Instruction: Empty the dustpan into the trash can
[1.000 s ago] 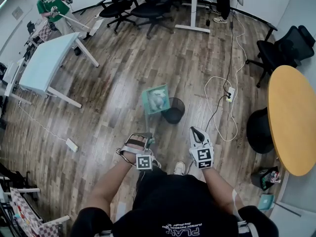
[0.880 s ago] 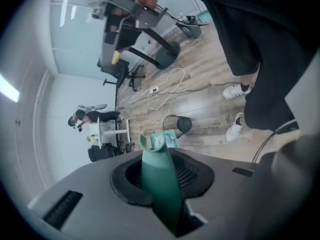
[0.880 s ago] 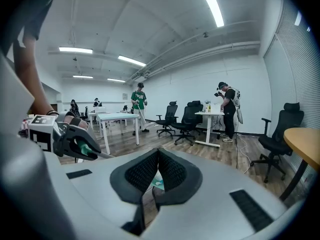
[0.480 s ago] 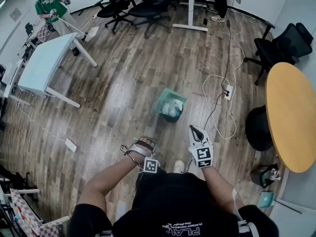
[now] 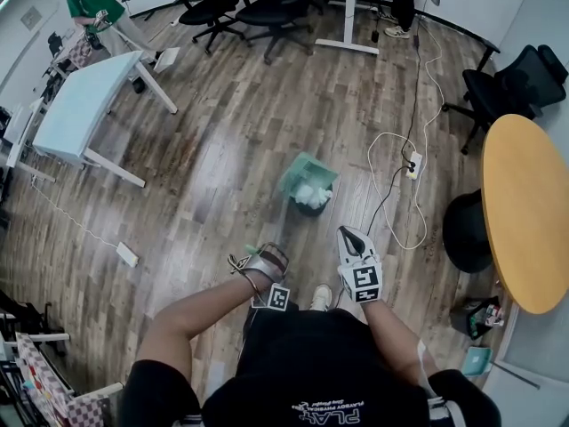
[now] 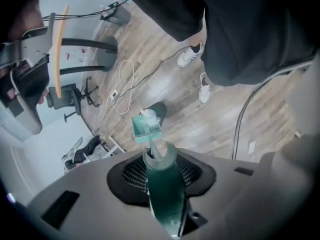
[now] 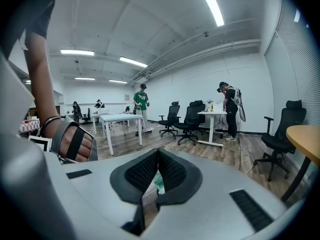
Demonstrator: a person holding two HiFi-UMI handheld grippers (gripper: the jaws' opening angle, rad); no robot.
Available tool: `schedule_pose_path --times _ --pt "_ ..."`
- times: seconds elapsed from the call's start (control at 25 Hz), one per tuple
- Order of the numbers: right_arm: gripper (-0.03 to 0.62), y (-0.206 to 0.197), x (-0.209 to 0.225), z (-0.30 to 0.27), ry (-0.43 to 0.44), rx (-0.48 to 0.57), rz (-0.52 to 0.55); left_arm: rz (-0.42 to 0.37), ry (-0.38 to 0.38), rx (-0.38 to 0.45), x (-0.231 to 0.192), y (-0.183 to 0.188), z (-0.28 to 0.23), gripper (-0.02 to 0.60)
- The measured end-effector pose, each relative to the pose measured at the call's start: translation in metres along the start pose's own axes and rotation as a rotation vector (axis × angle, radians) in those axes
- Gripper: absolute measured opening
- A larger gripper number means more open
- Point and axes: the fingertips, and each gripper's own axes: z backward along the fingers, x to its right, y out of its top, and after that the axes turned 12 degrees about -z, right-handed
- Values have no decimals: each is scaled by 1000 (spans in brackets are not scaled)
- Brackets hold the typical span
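My left gripper, jaws just eased wider but pinching the green handle, has rolled the dustpan down over the trash can, white scraps probably sliding in, so emptying looks nearly done; right gripper pressed together, empty.

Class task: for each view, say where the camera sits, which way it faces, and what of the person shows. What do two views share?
Head view: on the head, facing steeply down; arms, left gripper, right gripper.
Left gripper view: on that gripper, facing down along jaws just opened slightly round the dustpan handle, toward the trash can; torso, shoes.
Right gripper view: on that gripper, facing level toward a white desk; left hand.
Shared: head and left gripper views show dustpan and trash can.
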Motion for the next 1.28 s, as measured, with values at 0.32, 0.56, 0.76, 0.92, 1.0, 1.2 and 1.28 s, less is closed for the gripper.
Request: schedule_pose_path --times 0.32,0.56,0.76,0.92,1.0,1.2,1.28 --pt "23 -6 -6 -9 25 -12 7 -191 -24 -1 2 30 -4 144" --pt "23 -7 -10 -11 34 -30 17 -210 -55 42 15 54 -6 156" --pt "23 -14 -13 -12 38 -48 22 -202 -47 27 15 50 -14 155" --pt "23 -22 -15 -10 44 -61 22 -190 -35 8 6 39 -14 155" --pt "23 -24 -16 -8 45 -65 22 -190 -27 20 3 42 -7 151" --pt "23 -33 -18 -8 44 -81 16 -216 -37 19 11 50 -7 150" --pt "23 -31 -18 -7 47 -77 24 -234 -44 6 13 50 -10 152"
